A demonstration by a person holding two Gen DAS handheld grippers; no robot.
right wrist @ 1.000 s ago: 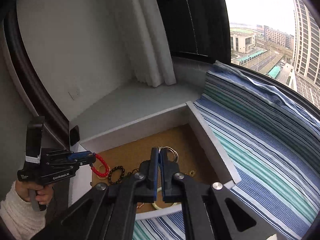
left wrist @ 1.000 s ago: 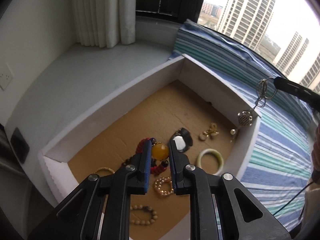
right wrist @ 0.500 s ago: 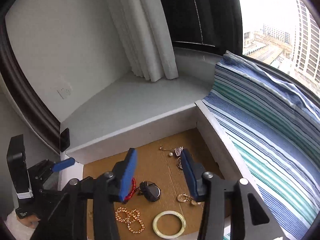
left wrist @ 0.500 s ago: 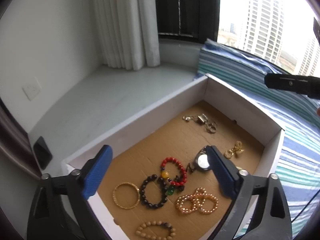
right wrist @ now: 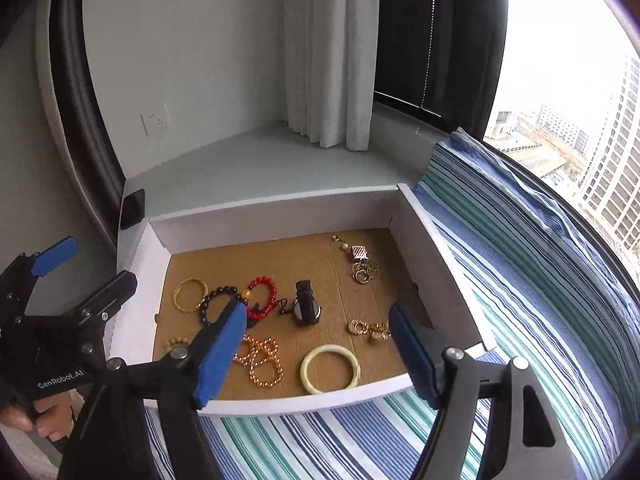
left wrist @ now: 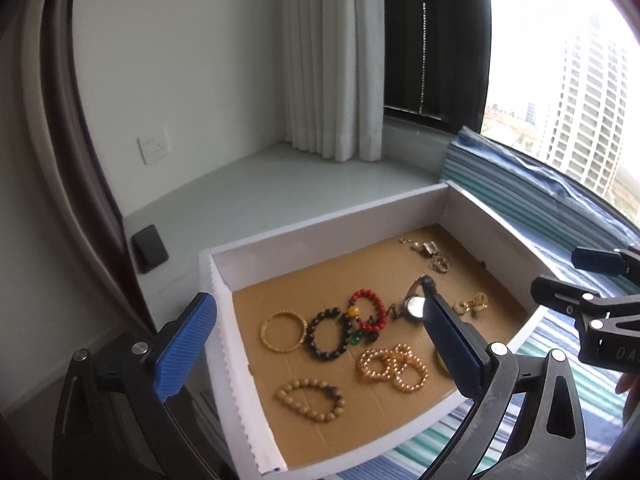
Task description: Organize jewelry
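Both the left gripper (left wrist: pixel 316 352) and right gripper (right wrist: pixel 316 354) hover wide open and empty above the white tray (right wrist: pixel 280 212), where bracelets, a watch (right wrist: pixel 306 308) and earrings lie scattered. Seemingly between picks; next, choose one piece and descend.

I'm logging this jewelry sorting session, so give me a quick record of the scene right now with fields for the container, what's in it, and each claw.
container: white shallow box with brown cardboard floor, on striped blue-green cloth
bangles: gold bangle, pale green bangle
bead bracelets: red, dark, tan wooden, coppery bead loops
watch: black wristwatch, mid-floor
small pieces: gold trinkets; earrings and rings near far corner
left claw: open, empty, above box
right claw: open, empty, above box
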